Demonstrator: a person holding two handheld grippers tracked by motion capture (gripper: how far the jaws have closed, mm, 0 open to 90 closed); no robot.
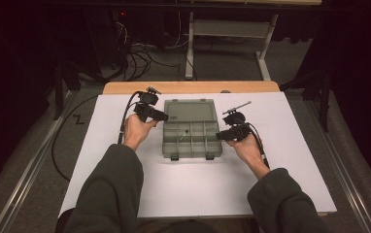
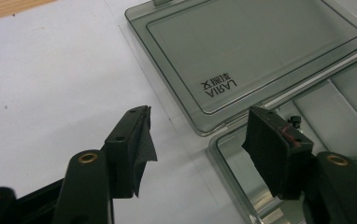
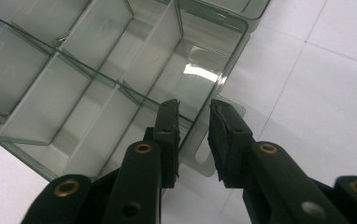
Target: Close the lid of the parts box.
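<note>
Box (image 1: pixel 192 141) of smoky clear plastic, lying open near the middle of the worktop (image 1: pixel 271 179), slightly toward its far edge. The lid (image 1: pixel 190 110) lies flat behind the tray, toward the far edge, hinged to it; printed lettering shows on the lid in the left gripper view (image 2: pixel 219 86). White dividers split the tray into compartments; a small dark part (image 1: pixel 186 131) lies in one of the middle ones, what it is cannot be told.

Left claw (image 1: pixel 160 115) hovers at the box's left side, by the hinge line; in the left gripper view its jaws stand wide apart with nothing between them, one over the bare worktop, the other over the tray's corner (image 2: pixel 223 140). Released.

Right claw (image 1: pixel 221 135) sits at the tray's right wall. In the right gripper view its jaws straddle that wall (image 3: pixel 193 126), one inside the end compartment, one outside over a clear tab (image 3: pixel 204 161); a gap shows between pads and wall, so the claw is released, not clenched on it.
</note>
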